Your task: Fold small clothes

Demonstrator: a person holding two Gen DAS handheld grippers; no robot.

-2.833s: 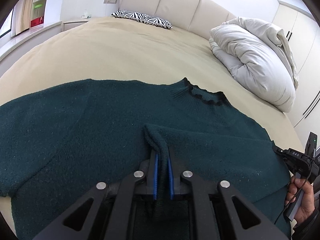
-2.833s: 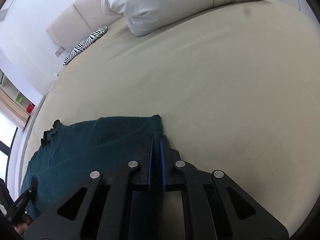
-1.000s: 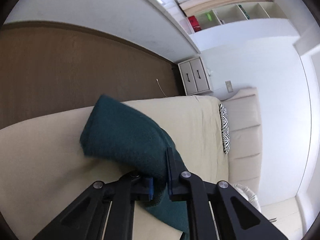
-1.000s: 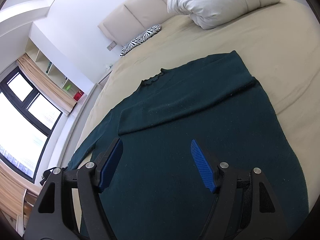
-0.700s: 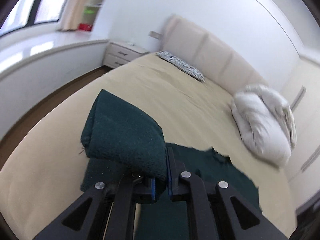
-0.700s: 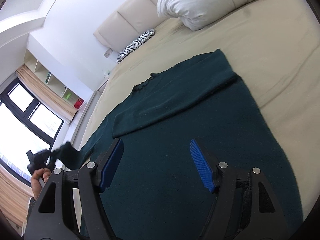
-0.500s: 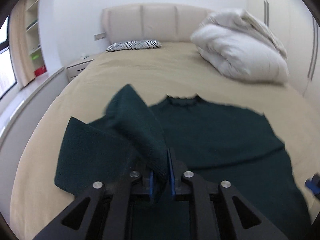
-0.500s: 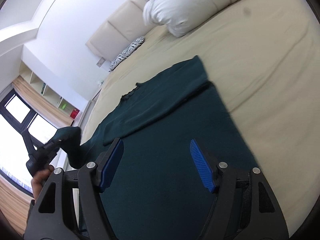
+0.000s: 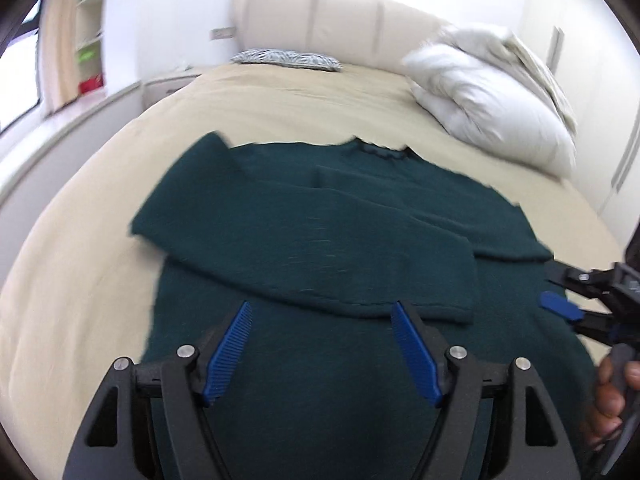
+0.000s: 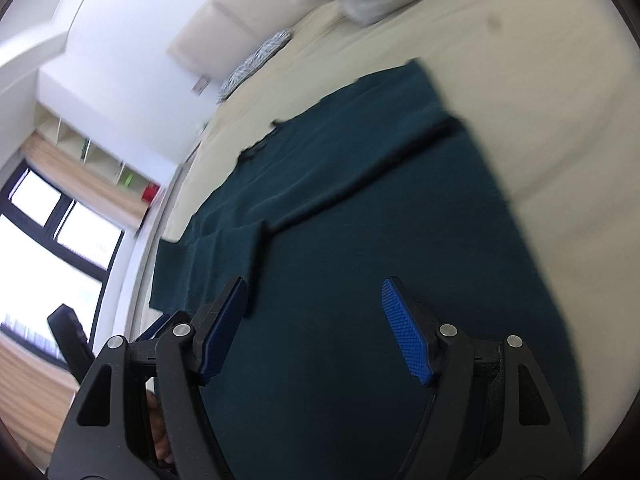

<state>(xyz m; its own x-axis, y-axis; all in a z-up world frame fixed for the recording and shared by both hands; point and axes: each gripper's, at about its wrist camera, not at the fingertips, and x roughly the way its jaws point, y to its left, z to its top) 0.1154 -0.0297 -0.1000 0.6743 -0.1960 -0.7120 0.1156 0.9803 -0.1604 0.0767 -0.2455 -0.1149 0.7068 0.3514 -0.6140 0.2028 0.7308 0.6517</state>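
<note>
A dark teal knit sweater lies flat on the beige bed, neck toward the headboard. Both sleeves are folded across its chest; the left sleeve lies on top, its cuff near the right side. My left gripper is open and empty, just above the sweater's lower body. My right gripper is open and empty over the sweater; it also shows at the right edge of the left wrist view. The left gripper's body shows at the lower left of the right wrist view.
A white duvet and pillow pile sits at the bed's far right. A zebra-print pillow lies against the padded headboard. A nightstand and shelves stand at the left, by a window.
My left gripper carried the left sleeve across the chest, laid it down and opened. The right gripper stayed open and shifted a little over the sweater.
</note>
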